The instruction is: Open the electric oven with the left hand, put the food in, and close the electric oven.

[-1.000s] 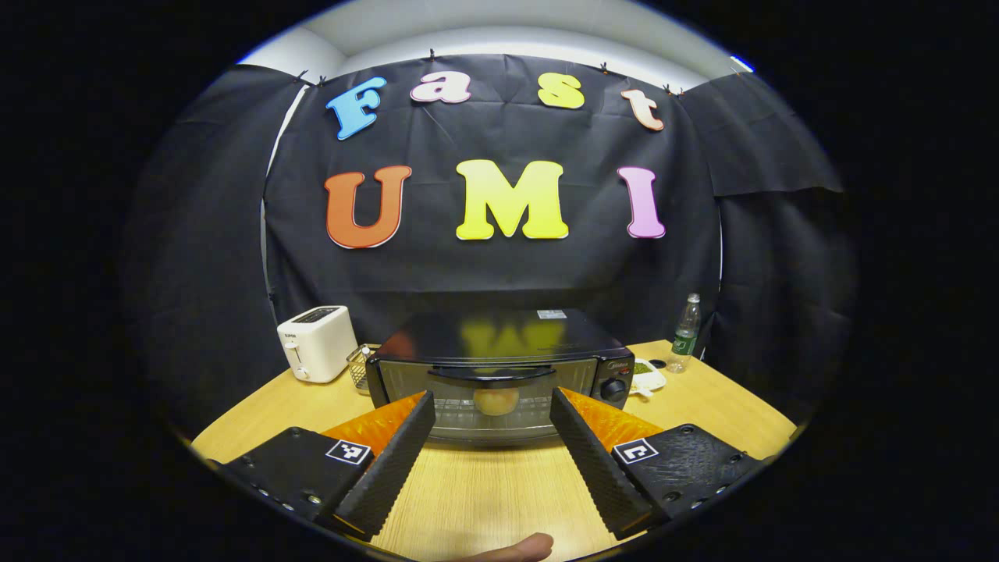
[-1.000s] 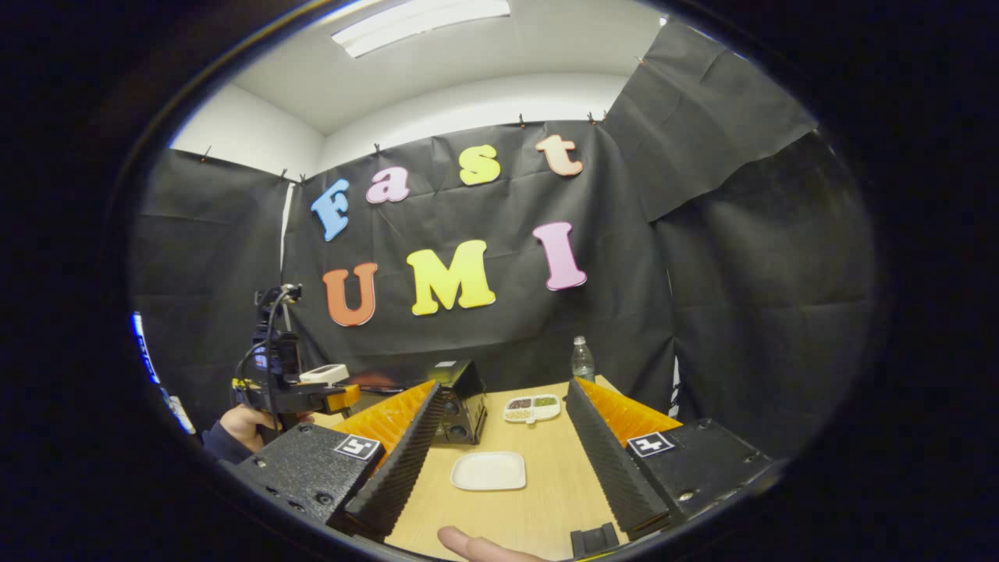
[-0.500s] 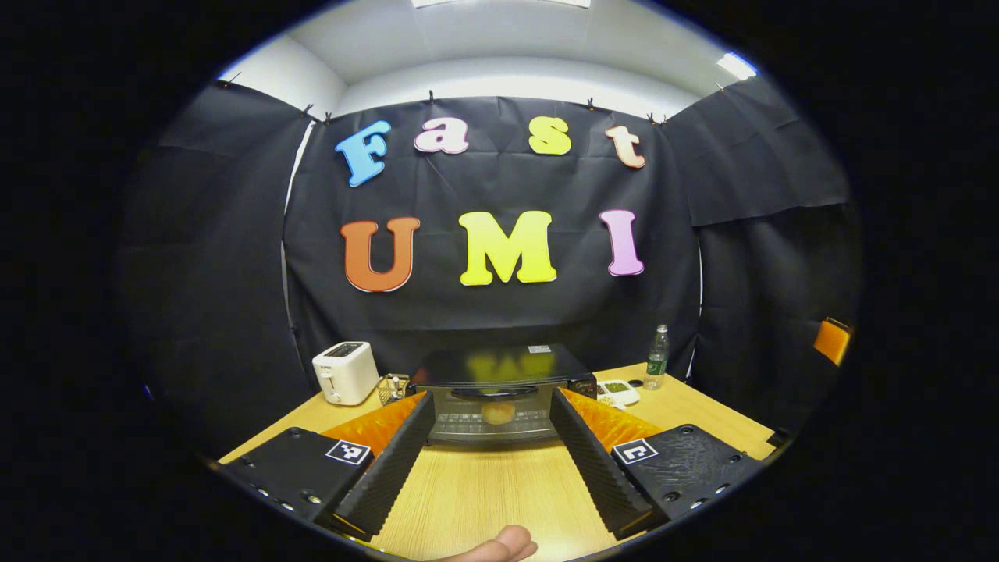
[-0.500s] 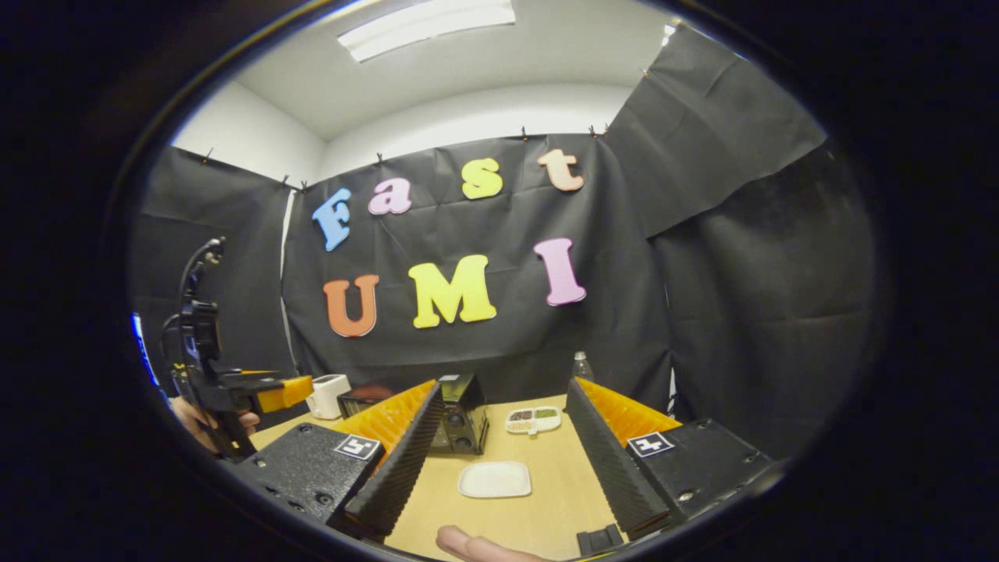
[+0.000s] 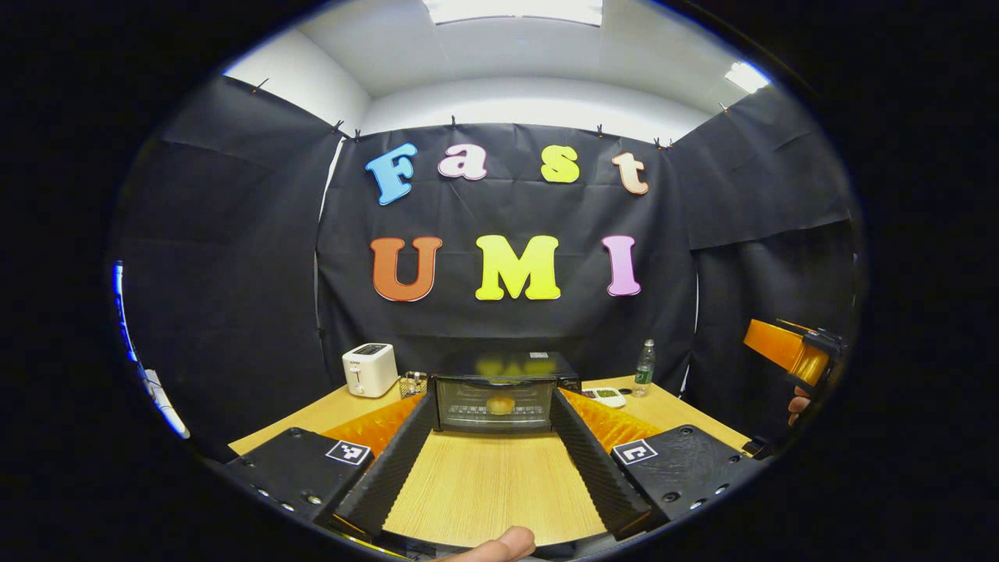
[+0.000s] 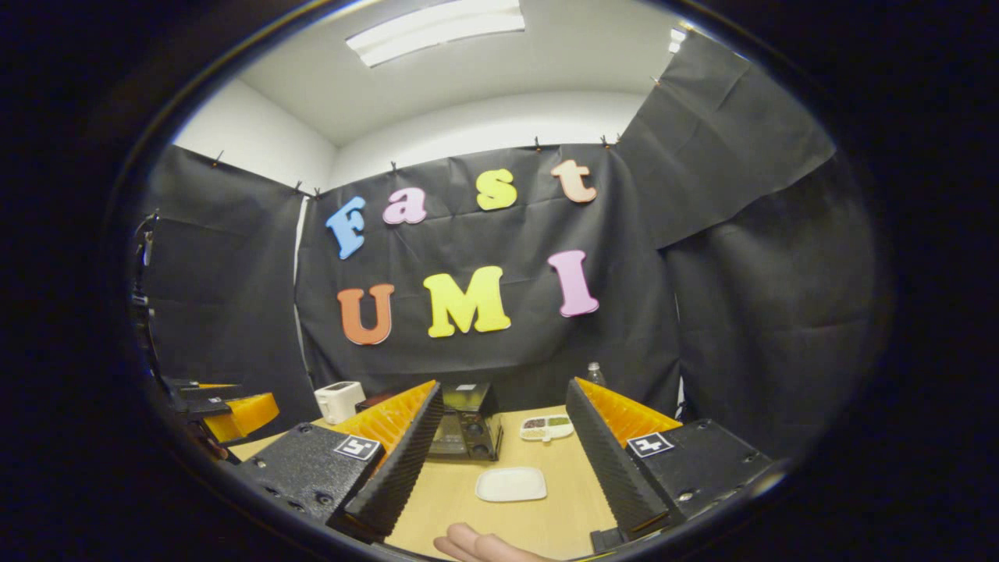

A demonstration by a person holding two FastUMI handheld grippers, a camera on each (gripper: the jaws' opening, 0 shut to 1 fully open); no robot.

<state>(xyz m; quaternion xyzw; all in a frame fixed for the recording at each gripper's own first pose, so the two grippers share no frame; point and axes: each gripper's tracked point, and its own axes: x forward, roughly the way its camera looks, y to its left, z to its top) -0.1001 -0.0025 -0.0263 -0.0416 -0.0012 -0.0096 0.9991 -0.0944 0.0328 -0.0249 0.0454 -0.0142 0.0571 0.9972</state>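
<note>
Oven point(image 5: 499, 400) shut at the table's point(image 5: 484, 492) far side, food point(image 5: 500, 403) visible behind its glass door; left gripper point(image 5: 490, 460) and right gripper point(image 6: 501, 460) both wide, empty, well back, apparently because loading looks finished.

We note a table point(image 5: 484, 484) of pale wood-grain finish, matt and smooth. The electric oven point(image 5: 497, 394) has a glossy dark top that mirrors the wall, a clear glass door and a wire metal rack behind it; the food point(image 5: 500, 403) inside looks soft and matt. The toaster point(image 5: 369, 369) is smooth white plastic. The bottle point(image 5: 643, 368) is clear plastic. In the right gripper view, the plate point(image 6: 511, 484) is white and smooth. The left gripper point(image 5: 488, 460) fingers point(image 5: 390, 472) carry ridged, rough, matt inner faces.
</note>
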